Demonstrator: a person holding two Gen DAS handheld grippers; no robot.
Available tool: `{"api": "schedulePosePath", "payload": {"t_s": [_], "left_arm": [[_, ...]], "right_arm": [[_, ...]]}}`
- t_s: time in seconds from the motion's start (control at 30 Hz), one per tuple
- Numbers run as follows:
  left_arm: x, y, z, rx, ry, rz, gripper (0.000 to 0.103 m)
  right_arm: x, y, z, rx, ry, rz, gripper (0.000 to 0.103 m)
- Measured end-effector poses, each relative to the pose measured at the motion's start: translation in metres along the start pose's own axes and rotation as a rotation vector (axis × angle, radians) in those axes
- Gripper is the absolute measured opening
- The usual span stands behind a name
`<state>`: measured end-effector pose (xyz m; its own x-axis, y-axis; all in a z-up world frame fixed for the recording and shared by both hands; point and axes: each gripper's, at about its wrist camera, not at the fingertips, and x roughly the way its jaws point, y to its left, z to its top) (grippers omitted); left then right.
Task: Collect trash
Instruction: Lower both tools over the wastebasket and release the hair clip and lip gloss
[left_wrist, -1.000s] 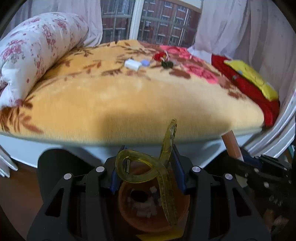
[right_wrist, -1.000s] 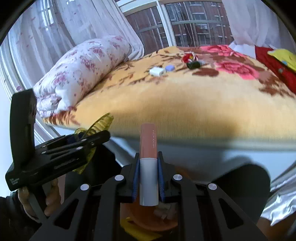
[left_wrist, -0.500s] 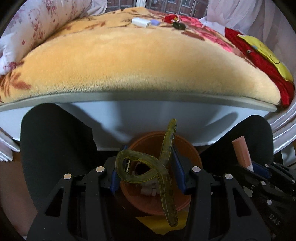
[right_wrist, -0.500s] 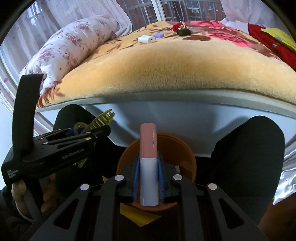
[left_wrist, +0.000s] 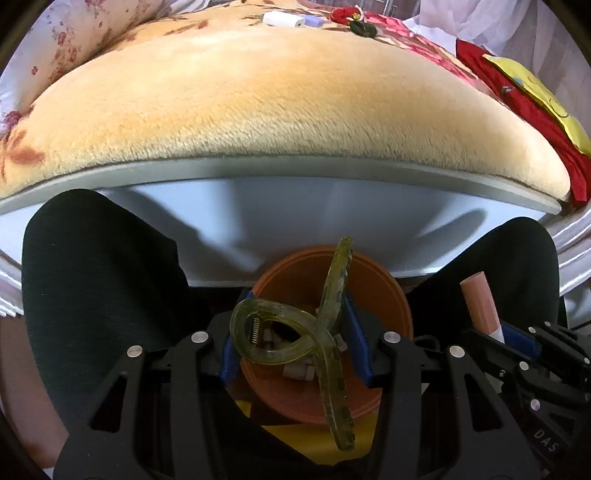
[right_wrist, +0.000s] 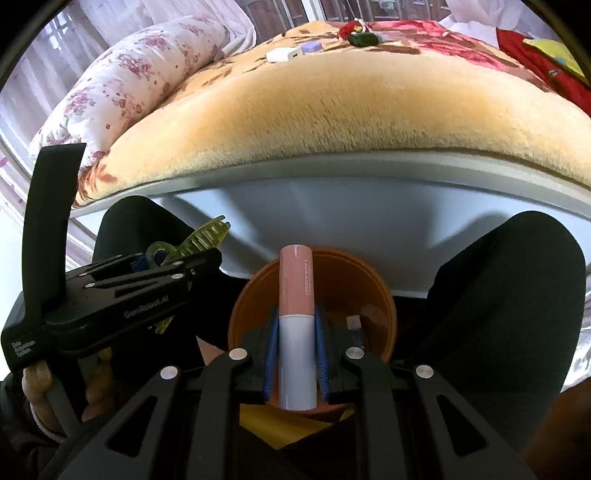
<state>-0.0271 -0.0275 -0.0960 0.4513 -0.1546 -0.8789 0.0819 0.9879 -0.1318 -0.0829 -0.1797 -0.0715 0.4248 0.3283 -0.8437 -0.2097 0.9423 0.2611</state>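
A: Big stuff first, what's in front of you?
B: Bed (left_wrist: 295, 122) w/ the yellow plush blanket fills the top, floral quilt roll (right_wrist: 122, 96) at its left end. Your knees in black flank the orange bin (left_wrist: 391, 295) on the floor btwn them, just below the bed edge; white scraps lie inside.
A: Your grippers?
B: Your left gripper (left_wrist: 295, 332) is clamped on the olive hair claw clip (left_wrist: 325, 332), right over the bin. Your right gripper (right_wrist: 295, 354) is pinching the lipstick tube (right_wrist: 296, 325), pink cap fwd, also above the bin.
A: Small bits?
B: White charger (right_wrist: 282, 54), lilac piece, red & dark trinkets far back on the blanket.
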Motion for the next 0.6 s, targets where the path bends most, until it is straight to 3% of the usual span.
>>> {"api": "schedulePosePath", "payload": {"t_s": [0.07, 0.1, 0.13, 0.3, 0.43, 0.6], "left_arm": [[0.003, -0.002, 0.000, 0.007, 0.019, 0.019, 0.055], [0.004, -0.002, 0.000, 0.005, 0.022, 0.024, 0.068], [0.003, -0.001, 0.000, 0.002, 0.020, 0.023, 0.071], [-0.001, 0.002, 0.000, -0.008, 0.008, 0.019, 0.071], [-0.023, 0.005, 0.007, -0.004, -0.067, 0.012, 0.071], [-0.054, 0.009, 0.054, 0.002, -0.168, 0.008, 0.078]], "right_arm": [[0.000, -0.001, 0.001, 0.009, -0.003, -0.021, 0.060], [-0.001, 0.000, 0.003, 0.011, -0.013, -0.028, 0.062], [-0.005, 0.000, 0.003, 0.012, -0.030, -0.027, 0.062], [-0.008, -0.004, 0.003, 0.026, -0.049, -0.019, 0.062], [-0.013, -0.013, 0.003, 0.055, -0.073, -0.002, 0.062], [-0.016, -0.033, 0.009, 0.100, -0.105, 0.026, 0.064]]}}
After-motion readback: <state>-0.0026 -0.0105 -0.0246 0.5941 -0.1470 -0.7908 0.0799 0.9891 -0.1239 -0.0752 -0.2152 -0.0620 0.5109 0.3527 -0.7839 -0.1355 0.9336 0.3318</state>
